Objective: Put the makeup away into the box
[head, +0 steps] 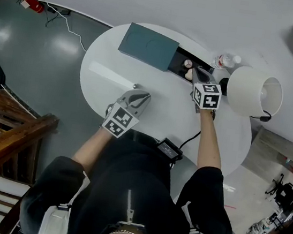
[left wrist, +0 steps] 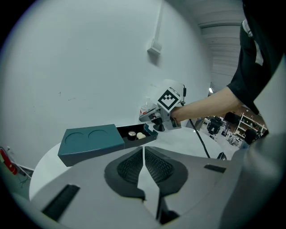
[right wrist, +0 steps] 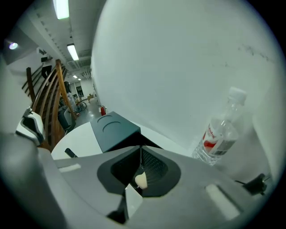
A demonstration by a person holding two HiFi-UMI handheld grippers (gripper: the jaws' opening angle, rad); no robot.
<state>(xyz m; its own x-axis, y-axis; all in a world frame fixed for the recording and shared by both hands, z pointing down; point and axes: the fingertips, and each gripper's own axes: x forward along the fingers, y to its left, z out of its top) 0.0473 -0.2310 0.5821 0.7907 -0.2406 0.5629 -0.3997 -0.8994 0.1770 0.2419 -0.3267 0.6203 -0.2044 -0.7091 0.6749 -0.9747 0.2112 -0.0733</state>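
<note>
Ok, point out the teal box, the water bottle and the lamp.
teal box [head: 148, 46], head view, on its top face.
water bottle [right wrist: 212, 139], right gripper view, on its label.
lamp [head: 245, 87], head view, on the outside of its white shade.

You are working in a lab or workshop hall with one corner dressed up like a home: a round white counter [head: 153, 109] stands against a bare white wall [head: 178, 5], with a white-shaded lamp [head: 253, 91] and a water bottle [right wrist: 221, 132] on it. Around you are a glossy grey floor [head: 37, 50], a red fire extinguisher [head: 33, 2] by a trailing cable [head: 67, 24], a wooden stair rail [head: 8, 137], strip lights [right wrist: 61, 8] overhead and racks of gear [left wrist: 250, 123] off to your right
</note>
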